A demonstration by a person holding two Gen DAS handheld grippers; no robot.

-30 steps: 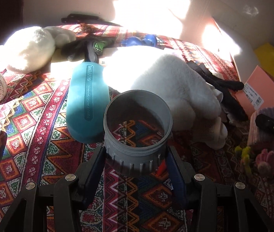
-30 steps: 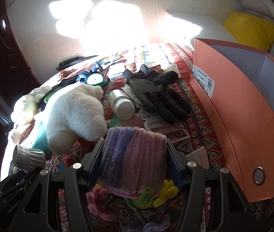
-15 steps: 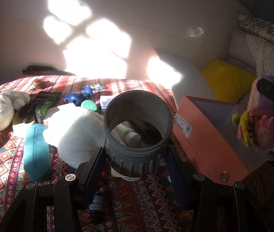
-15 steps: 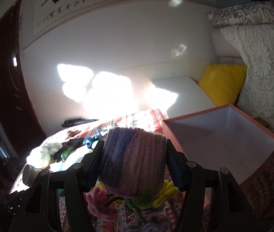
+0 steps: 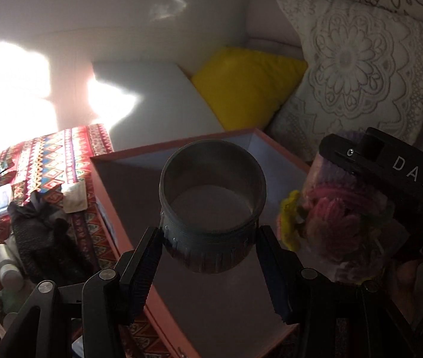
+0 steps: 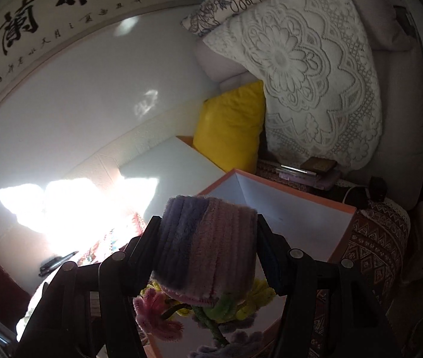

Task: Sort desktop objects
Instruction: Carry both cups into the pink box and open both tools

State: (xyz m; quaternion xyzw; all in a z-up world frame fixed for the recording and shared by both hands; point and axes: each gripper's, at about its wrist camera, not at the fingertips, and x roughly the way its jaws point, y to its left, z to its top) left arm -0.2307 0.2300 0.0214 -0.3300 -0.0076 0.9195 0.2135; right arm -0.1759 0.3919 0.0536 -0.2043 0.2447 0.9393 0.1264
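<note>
- Placing into the box [image 5: 157, 149] is judged to be the step in hand: both grippers are held over its open top.
- Left gripper [image 5: 208, 232]: its jaws have just been opening. The cup [image 5: 208, 253] is seen between them and, as far as can be told, both pads are touched by it, so it is counted as grasped.
- Right gripper [image 6: 208, 223]: it is clenched on the plush flower pot [image 6: 208, 244], which is held above the near rim of the box.
- Next, a wider opening of the left jaws is called for, so that the cup is dropped inside the walls. The pot must then be released clear of the cup.
- Only in the left view are the cloth [image 5: 62, 152] and a glove [image 5: 38, 232] shown, at 9 o'clock, and the pot from the side at 3 o'clock.
- Only in the right view is a scroll [image 6: 62, 3] seen, at 11 o'clock. The cup is not shown there.
</note>
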